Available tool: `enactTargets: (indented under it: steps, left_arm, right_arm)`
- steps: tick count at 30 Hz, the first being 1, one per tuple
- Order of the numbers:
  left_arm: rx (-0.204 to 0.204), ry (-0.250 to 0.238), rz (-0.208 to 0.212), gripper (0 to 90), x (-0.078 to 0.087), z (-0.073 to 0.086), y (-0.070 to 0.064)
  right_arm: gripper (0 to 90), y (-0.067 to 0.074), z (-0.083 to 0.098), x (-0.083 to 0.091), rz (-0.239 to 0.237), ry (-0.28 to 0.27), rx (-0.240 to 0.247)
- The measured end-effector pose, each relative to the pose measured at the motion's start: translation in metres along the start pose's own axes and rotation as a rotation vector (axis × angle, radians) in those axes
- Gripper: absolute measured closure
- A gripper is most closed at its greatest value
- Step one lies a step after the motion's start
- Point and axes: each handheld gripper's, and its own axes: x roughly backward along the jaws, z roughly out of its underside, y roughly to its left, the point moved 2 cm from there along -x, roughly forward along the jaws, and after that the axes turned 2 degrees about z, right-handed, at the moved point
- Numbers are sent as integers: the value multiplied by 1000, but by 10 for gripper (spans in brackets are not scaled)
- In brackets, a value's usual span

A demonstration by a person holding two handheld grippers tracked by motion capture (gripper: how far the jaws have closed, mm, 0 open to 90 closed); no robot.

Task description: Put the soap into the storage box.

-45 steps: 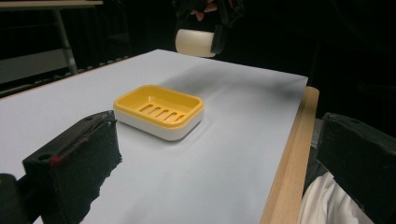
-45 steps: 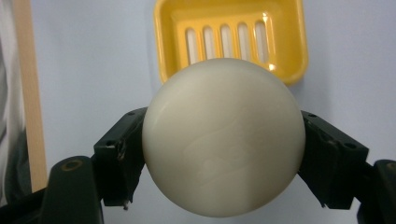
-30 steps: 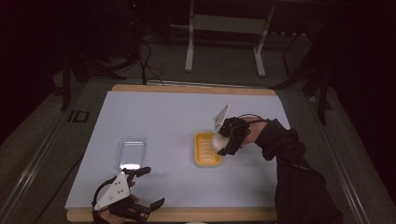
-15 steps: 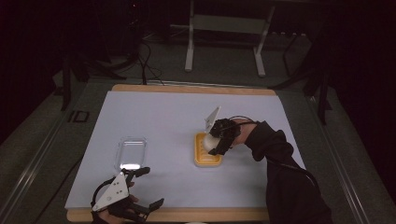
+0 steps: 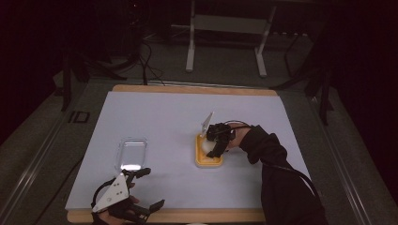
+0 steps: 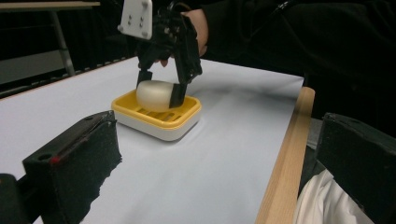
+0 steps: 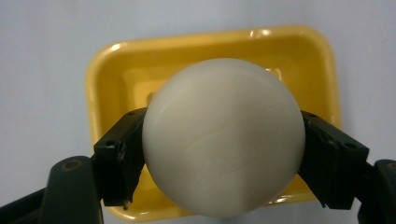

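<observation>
Over the yellow soap dish [image 5: 209, 159], right of centre on the counter [image 5: 159, 117], we see the right gripper [image 5: 211, 149] with its black jaws clamped on both sides of a soap bar [image 7: 223, 135]: smooth, cream-white, rounded like an egg. We note the bar sits low in the dish, a glossy plastic tray, rectangular with rounded corners and a slotted floor. Near the front edge, the left gripper [image 5: 143, 187] has its jaws apart, holding nothing. Just beyond it lies a clear plastic lid [image 5: 131, 153], rounded-rectangular and shiny.
</observation>
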Motion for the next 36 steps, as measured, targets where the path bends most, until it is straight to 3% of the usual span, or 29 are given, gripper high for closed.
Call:
enactTargets:
  steps: [7,17,23,36]
  left_arm:
    - [2,3,10,1,-1,0,-1]
    - [3,2,13,1,-1,0,-1]
    - [0,5,12,1,-2,0,-1]
    - [-3,13,12,1,-2,1,-1]
  right_arm:
    - [236,0,1,-12,-9,22,-2]
    - [232,0,-1,-14,-5,32,-12]
    - [232,-1,-5,4,6,-28,-16]
    - [232,4,-1,34,61,-71,-55]
